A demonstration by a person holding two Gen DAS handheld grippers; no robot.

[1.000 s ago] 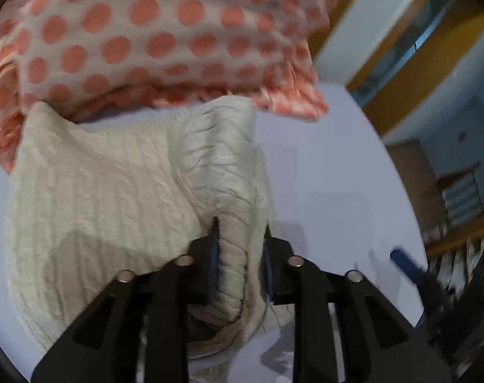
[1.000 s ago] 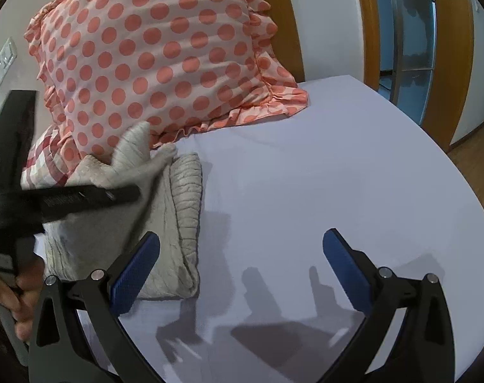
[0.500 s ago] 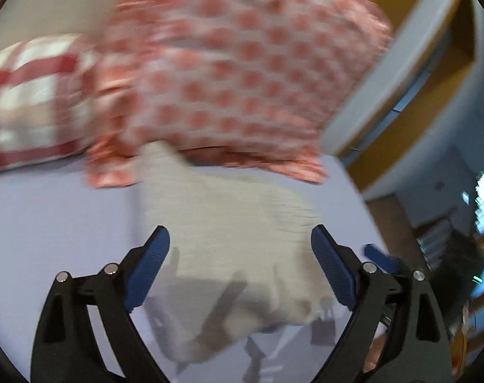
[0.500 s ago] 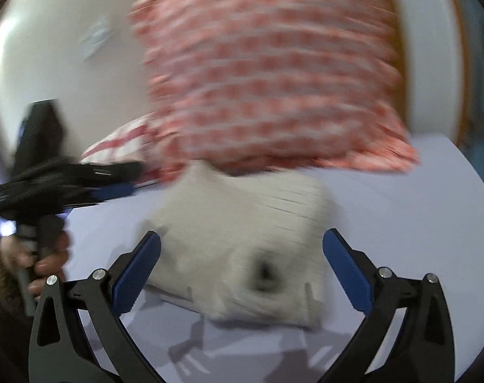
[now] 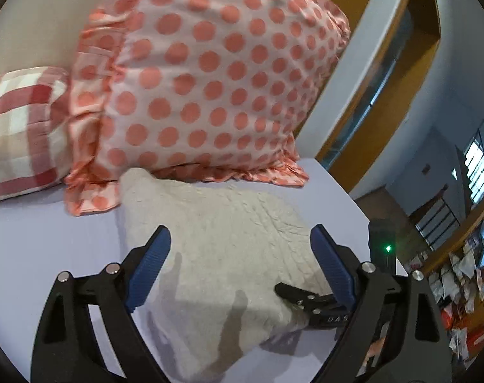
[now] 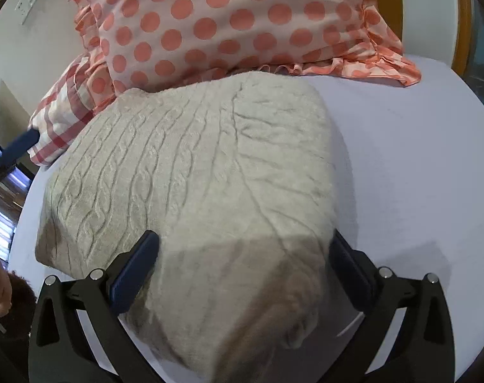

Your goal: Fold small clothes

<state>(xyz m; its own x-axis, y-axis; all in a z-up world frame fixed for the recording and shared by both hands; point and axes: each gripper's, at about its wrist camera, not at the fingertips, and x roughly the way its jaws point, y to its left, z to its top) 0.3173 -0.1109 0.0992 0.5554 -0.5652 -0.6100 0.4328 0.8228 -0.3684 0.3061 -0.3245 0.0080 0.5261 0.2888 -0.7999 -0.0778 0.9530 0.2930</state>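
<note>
A cream cable-knit sweater (image 5: 223, 242) lies folded on the lavender bed sheet (image 5: 34, 242), in front of the pillows. My left gripper (image 5: 240, 268) is open and empty, held above the sweater's near part. In the right wrist view the sweater (image 6: 203, 172) fills the middle. My right gripper (image 6: 242, 274) is open, its blue fingers (image 6: 136, 265) on either side of the sweater's near folded corner, low against it. The right gripper's tip also shows in the left wrist view (image 5: 306, 296) at the sweater's right edge.
A polka-dot pillow (image 5: 207, 76) leans on the wall behind the sweater, with a red checked pillow (image 5: 15, 134) to its left. The bed's right edge (image 5: 353, 198) drops to a doorway with a wooden frame (image 5: 389, 63). The sheet (image 6: 417, 166) lies right of the sweater.
My left gripper let go of the sweater fold, opened and pulled back. My right gripper moved left and down onto the sweater's near corner, staying open.
</note>
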